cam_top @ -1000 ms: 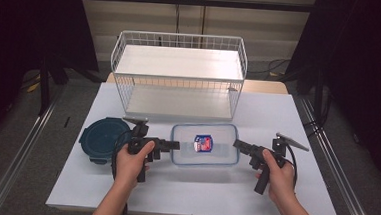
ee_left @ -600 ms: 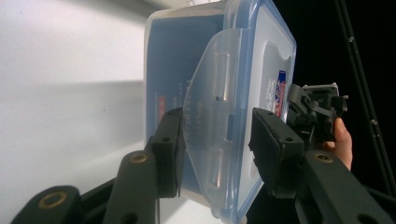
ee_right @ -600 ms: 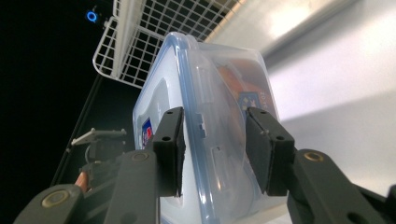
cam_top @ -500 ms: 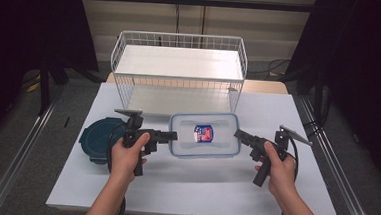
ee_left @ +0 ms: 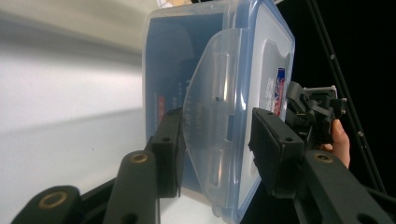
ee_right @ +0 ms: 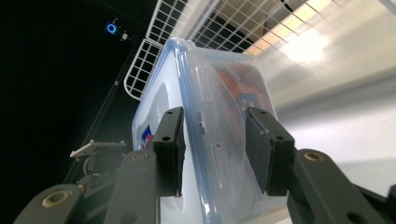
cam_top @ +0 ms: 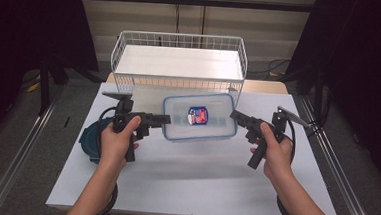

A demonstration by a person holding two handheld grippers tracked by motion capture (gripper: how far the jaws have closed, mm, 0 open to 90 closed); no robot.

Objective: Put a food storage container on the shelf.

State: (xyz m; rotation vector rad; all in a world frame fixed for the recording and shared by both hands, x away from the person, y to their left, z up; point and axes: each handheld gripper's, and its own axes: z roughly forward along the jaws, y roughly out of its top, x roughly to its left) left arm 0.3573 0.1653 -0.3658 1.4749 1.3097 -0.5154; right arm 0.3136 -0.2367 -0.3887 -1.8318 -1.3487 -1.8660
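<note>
A clear plastic container [cam_top: 200, 117] with a blue-edged snap lid is held above the white table [cam_top: 194, 173], just in front of the wire basket [cam_top: 179, 60]. The left gripper [cam_top: 166, 119] clamps its left end and the right gripper [cam_top: 233, 114] its right end, jaws partly open around the latch flaps. A red-and-blue label [cam_top: 198, 115] sits on the lid, writing unreadable. A dark teal round lid [cam_top: 89, 140] lies left of the container.
</note>
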